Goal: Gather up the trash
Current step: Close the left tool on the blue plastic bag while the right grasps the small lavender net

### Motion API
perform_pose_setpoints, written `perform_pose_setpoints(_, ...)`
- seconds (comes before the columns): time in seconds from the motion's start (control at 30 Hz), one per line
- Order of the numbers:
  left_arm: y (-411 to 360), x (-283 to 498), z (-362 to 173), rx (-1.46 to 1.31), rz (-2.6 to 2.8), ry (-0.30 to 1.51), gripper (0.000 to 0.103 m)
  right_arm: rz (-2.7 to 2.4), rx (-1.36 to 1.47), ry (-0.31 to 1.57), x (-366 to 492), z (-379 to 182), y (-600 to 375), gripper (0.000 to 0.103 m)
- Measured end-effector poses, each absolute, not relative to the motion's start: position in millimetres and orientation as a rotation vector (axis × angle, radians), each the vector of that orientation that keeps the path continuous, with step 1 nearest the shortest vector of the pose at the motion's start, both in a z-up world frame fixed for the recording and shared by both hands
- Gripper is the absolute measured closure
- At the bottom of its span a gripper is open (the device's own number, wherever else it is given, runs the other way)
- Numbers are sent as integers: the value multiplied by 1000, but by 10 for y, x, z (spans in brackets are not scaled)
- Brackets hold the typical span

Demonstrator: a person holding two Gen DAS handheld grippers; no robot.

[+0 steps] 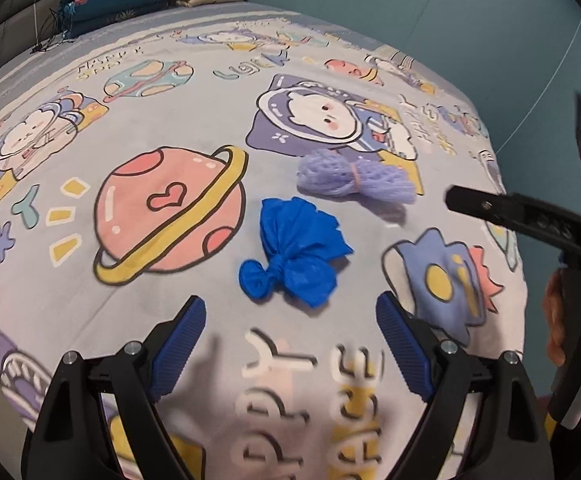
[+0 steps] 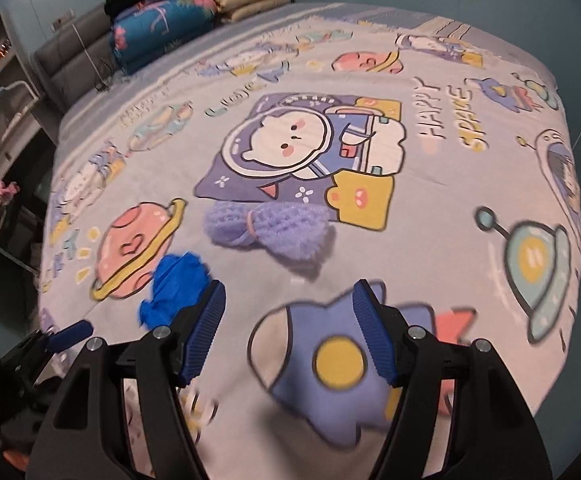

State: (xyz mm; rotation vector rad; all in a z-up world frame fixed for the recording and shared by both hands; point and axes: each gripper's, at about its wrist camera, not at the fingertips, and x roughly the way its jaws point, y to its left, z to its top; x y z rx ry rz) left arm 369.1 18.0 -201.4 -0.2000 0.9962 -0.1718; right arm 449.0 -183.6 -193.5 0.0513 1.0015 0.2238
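Reaching out over the bed [image 1: 194, 120], we are at the step of going for the first piece of trash, and we think nothing has been picked up yet. Our left tongs [image 1: 290, 340] are wide open with nothing between them, and they point right at the blue knotted bag [image 1: 294, 252], which lies on the bed cover just past the tips, next to the pink planet picture [image 1: 170, 212]. Our right tongs [image 2: 288, 328] are wide open too and hold nothing. From the right view the blue knotted bag [image 2: 174, 284] sits off to the left, partly hidden behind the left finger, so it is not the one these tongs are aimed at. Ahead of the right tongs, a bit farther up the bed, lies the purple foam net [image 2: 266, 232], tied in the middle like a bow, just below the bear astronaut picture [image 2: 290, 140]. In the left view the purple foam net [image 1: 354, 178] rests just behind the blue bag, near it but not touching. We can also see the black tip of the right tongs [image 1: 490, 206] coming in from the side there. Next, we judge, the left tongs need to move forward and down until the blue bag sits between the pads, then squeeze shut on the fat part by the knot. The bag looks soft and crinkly, so it may squash or slip. We see no bin here, so we cannot tell where the trash should go.
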Motion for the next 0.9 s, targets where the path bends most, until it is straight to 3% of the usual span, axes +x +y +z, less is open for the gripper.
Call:
perform_pose_setpoints(0.27, 173, 4070, -2239, -211, -163, 1032, 20, 195, 70, 1113, 5139, -2300, -1681, 40)
perform_pose_setpoints(0.43, 93, 4181, -2378, -200, -192, 1068, 34, 192, 69, 1165, 5301, -2468, -1561, 41)
perform_pose_setpoints(0.5, 57, 4201, -2414, -187, -201, 1073, 44, 188, 44, 1184, 5325, -2533, -1485, 41)
perform_pose_setpoints(0.57, 16, 4220, -2448, -163, -193, 1076, 51, 188, 39, 1193, 5340, -2578, -1435, 45)
perform_pose_setpoints(0.7, 14, 4244, -2445, -167, -210, 1073, 80, 185, 19, 1197, 5335, -2596, -1311, 66)
perform_pose_setpoints(0.8, 39, 4214, -2411, -181, -226, 1066, 85, 186, -6, 1188, 5311, -2568, -1220, 80)
perform_pose_setpoints(0.9, 71, 4168, -2339, -187, -233, 1050, 87, 202, -5, 1168, 5271, -2495, -1172, 82)
